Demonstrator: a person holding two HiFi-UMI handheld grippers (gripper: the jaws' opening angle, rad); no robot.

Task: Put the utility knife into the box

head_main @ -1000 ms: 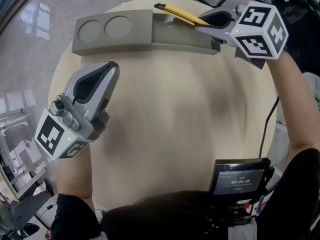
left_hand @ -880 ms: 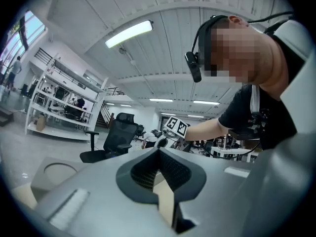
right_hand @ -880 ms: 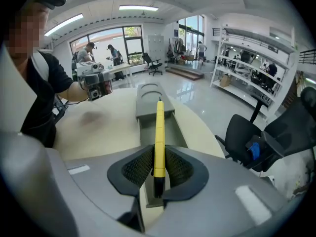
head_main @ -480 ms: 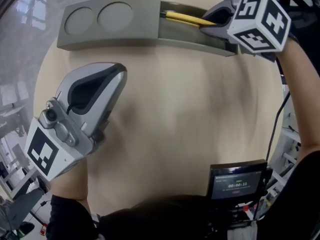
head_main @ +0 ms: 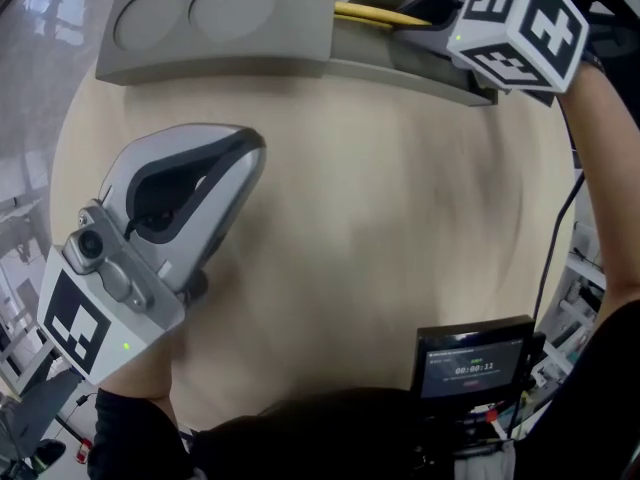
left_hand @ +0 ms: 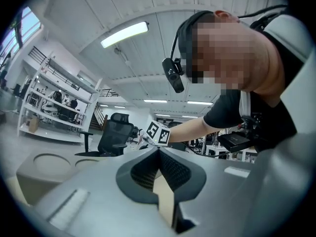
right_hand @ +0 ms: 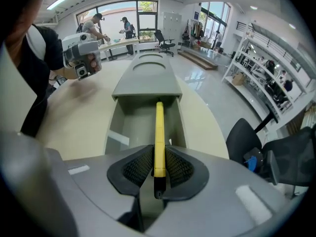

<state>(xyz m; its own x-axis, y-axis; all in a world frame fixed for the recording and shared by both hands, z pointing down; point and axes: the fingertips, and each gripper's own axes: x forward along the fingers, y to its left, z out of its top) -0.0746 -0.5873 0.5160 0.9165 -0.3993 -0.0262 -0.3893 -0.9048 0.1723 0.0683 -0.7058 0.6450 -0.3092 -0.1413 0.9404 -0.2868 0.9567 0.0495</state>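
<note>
Right claw grips utility knife inside box.

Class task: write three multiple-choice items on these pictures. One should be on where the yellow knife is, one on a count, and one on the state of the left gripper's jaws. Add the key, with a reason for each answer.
1. Where is the utility knife?
A. flat on the table
B. between the right gripper's jaws, at the box's open compartment
C. on the floor

2. How many round recesses does the box's top have?
A. one
B. two
C. four

3. How do the left gripper's jaws stand?
A. together, with nothing between them
B. wide apart
C. clamped on a pen

Key:
1 B: the right gripper view shows the jaws closed on the yellow knife, with the open compartment beyond.
2 B: the head view shows two circles side by side.
3 A: the left gripper view shows the jaws meeting, with nothing between them.
</note>
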